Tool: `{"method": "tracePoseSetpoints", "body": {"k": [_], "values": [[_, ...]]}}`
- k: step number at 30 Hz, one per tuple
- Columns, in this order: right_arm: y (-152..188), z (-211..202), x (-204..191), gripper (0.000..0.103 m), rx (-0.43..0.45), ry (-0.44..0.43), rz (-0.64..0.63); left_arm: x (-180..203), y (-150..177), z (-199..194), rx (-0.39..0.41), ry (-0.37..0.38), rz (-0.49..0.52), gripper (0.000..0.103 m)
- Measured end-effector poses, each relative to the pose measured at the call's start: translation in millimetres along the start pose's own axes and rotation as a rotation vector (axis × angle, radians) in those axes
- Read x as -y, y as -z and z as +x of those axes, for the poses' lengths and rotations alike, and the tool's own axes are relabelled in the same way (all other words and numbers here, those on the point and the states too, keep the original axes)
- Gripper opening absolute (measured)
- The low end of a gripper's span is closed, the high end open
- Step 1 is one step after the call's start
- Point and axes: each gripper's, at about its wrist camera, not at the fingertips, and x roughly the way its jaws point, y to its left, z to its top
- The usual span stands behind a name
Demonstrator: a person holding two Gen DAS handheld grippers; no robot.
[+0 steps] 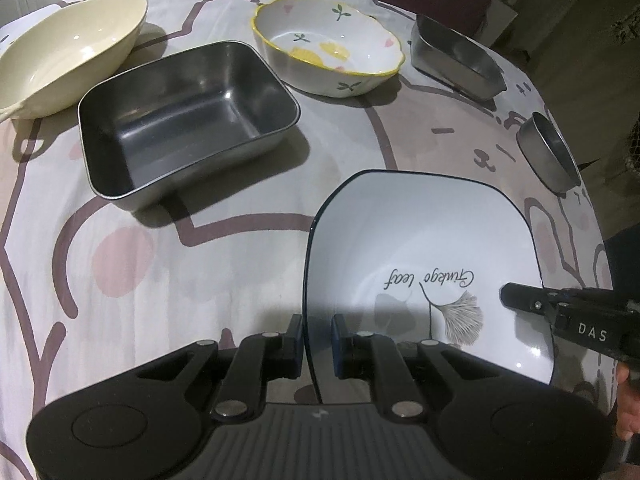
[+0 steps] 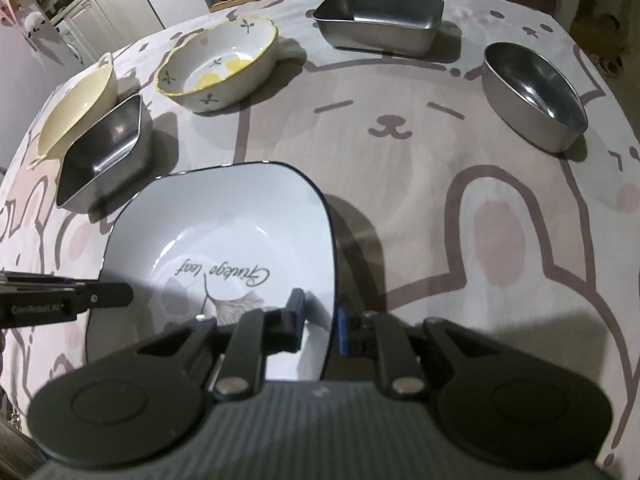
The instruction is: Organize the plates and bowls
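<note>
Plate (image 1: pixel 420 248), square with a dark rim and a leaf print, sat near the table's (image 1: pixel 224 264) front edge, held from both sides. Left gripper (image 1: pixel 317 344) straddled the plate's left rim, one finger outside and one over the inner face, apparently pinching it. Right gripper (image 2: pixel 319 326) did the same on the opposite rim, its jaws narrowed onto the edge. Whether the plate was lifted or resting on the cloth could not be told.

Handling judgement: glazed ceramic, so stiff, fairly heavy, slick under the pads and liable to chip or break if dropped. Thin raised rim looked the only usable grip; opposed holds at mid-edge should keep it level.

Large steel tray (image 1: pixel 188 120), cream bowl (image 1: pixel 68 52), flowered bowl (image 1: pixel 328 48), small steel tray (image 2: pixel 380 16) and oval steel bowl (image 2: pixel 536 96) stood well apart behind.
</note>
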Motion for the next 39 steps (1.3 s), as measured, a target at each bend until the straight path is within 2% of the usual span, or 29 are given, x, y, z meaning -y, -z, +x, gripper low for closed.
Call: {"method": "tracePoseSetpoints", "body": {"k": [17, 39], "values": [[-2.4, 7.5, 3.1, 0.023, -0.017, 0.015, 0.007, 3.5, -1.1, -2.7, 0.006, -0.007, 0.015, 0.014], [0.1, 5.9, 8.7, 0.024, -0.027, -0.014, 0.016, 2.4, 0.6, 1.8, 0.002, 0.024, 0.057, 0.014]]}}
